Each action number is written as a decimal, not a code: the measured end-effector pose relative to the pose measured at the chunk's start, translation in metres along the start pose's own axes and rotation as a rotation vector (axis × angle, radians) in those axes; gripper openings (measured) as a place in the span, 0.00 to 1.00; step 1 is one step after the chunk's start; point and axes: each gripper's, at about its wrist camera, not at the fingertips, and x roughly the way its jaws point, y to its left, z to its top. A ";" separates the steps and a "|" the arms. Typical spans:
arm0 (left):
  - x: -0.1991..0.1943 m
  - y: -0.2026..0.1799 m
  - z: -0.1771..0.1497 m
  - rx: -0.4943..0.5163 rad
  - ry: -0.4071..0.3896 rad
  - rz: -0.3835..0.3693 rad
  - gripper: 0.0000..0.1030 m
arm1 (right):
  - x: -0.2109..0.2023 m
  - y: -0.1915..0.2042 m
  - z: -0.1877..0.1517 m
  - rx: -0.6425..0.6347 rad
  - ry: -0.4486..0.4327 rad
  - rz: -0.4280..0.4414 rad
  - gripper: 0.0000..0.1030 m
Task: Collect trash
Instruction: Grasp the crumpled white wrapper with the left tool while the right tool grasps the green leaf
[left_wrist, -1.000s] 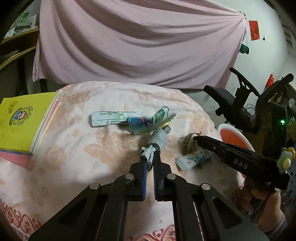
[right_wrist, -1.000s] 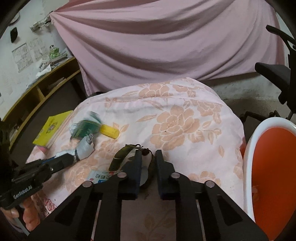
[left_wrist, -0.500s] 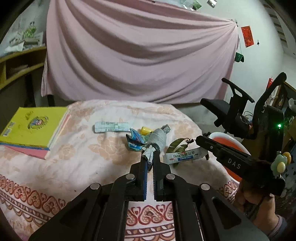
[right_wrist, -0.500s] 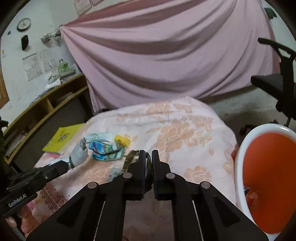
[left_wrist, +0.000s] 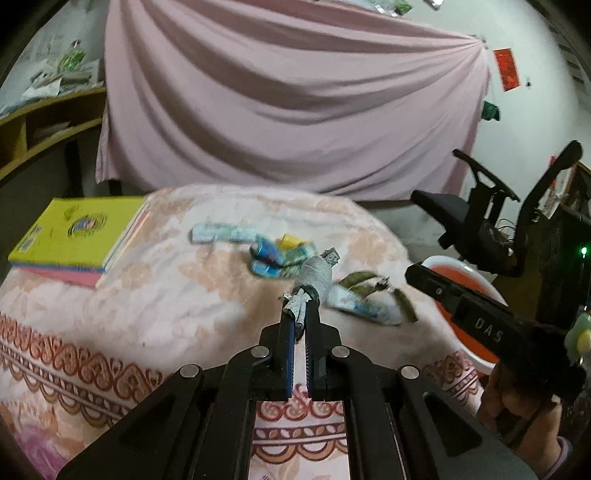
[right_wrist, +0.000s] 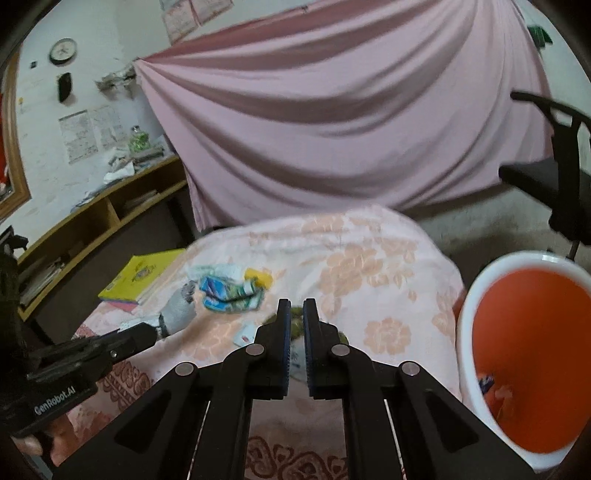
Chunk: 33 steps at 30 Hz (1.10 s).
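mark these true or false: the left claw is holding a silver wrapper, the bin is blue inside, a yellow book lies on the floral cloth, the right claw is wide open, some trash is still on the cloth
1. The left claw is shut on a silver wrapper. True.
2. The bin is blue inside. False: it is orange inside with a white rim.
3. A yellow book lies on the floral cloth. True.
4. The right claw is wide open. False: its jaws are nearly together, on a greenish scrap.
5. Some trash is still on the cloth. True: a blue packet and a pale wrapper lie there.
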 end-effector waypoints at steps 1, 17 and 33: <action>0.002 0.002 -0.001 -0.011 0.010 0.011 0.03 | 0.001 -0.001 -0.001 0.007 0.013 0.000 0.06; 0.020 0.028 -0.006 -0.123 0.068 0.020 0.03 | 0.052 -0.003 0.005 0.012 0.186 -0.037 0.31; -0.010 0.006 0.003 -0.044 -0.064 0.027 0.03 | 0.005 -0.001 0.005 -0.005 -0.028 -0.037 0.05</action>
